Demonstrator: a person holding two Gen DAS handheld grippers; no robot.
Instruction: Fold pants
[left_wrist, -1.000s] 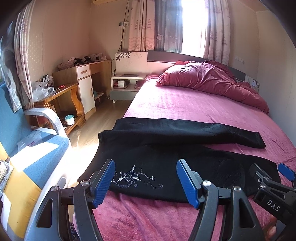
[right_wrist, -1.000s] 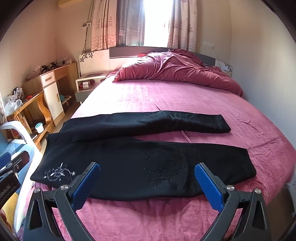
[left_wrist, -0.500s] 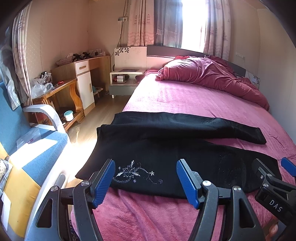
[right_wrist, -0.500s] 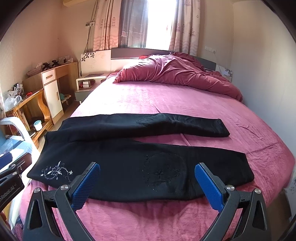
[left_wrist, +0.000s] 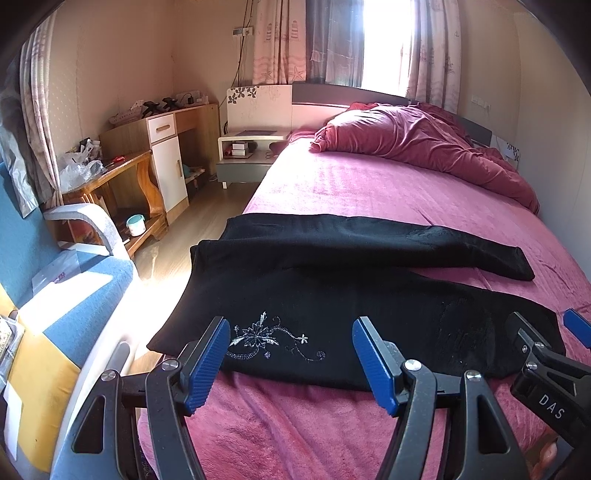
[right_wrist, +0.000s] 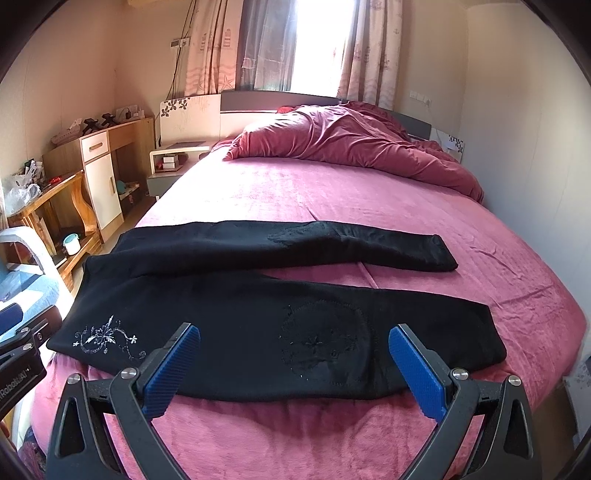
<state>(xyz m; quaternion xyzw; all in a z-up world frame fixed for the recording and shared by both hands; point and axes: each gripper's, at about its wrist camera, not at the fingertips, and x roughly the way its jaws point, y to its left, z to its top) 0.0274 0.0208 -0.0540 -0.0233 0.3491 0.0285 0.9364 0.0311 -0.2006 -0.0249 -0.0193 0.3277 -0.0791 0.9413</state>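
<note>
The black pants (right_wrist: 258, 325) lay flat across the pink bed (right_wrist: 332, 206), legs apart, waist at 9 o'clock. Your left gripper (left_wrist: 291, 354) and right gripper (right_wrist: 295, 362) both gaped wide, empty, near the front edge. You probably needed matching pinches on that near leg. Containers: a small lidded pot (left_wrist: 135, 224) under the desk at 10 o'clock, contents unseen.

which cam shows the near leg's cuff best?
Right wrist: the near leg's cuff lies in full view on the bed, nothing in front. In the left wrist view the right gripper covers part of that cuff.
</note>
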